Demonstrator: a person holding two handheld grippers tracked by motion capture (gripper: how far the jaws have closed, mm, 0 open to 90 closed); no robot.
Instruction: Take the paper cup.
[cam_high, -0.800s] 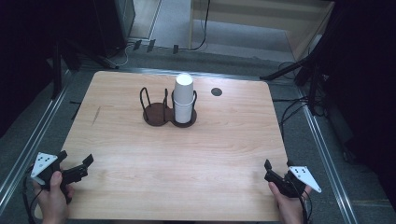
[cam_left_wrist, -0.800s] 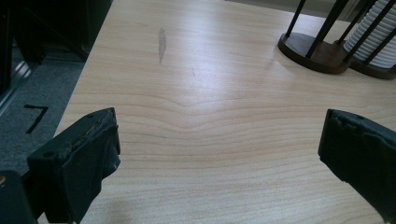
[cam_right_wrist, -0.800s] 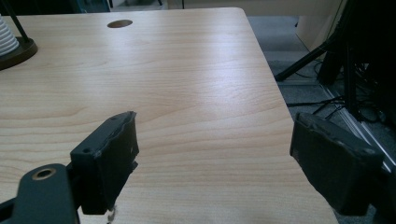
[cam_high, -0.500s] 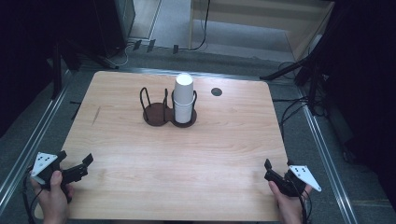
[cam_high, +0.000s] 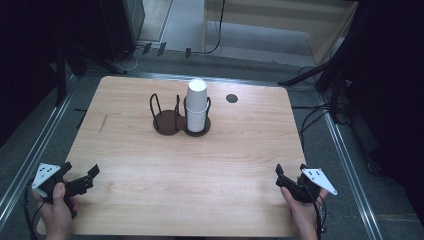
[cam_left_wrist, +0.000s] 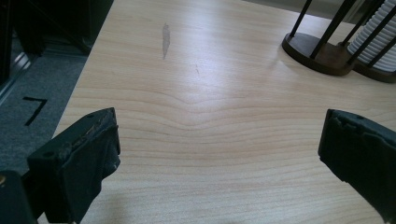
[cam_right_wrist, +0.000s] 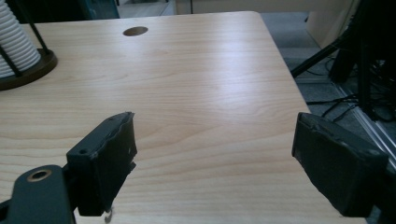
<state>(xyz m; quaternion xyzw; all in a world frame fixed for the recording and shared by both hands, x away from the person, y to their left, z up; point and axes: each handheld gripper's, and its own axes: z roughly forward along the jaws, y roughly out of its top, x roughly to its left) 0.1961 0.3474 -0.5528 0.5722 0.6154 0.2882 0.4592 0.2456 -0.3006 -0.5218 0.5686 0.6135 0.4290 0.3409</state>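
Centrally, ribbed white cup stack (cam_high: 197, 106), round dark wire holder (cam_high: 168, 121), pale woodgrain table (cam_high: 200, 170)

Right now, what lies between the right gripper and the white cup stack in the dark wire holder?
Nothing: in the high view, bare wooden table separates the right gripper from the white cup stack.

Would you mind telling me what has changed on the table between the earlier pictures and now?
Nothing visibly changed. The left hand-held gripper and right hand-held gripper rest at the near corners of the table as before, both open and holding nothing. The cup stack sits in the right ring of the holder, the left ring empty, just as earlier.
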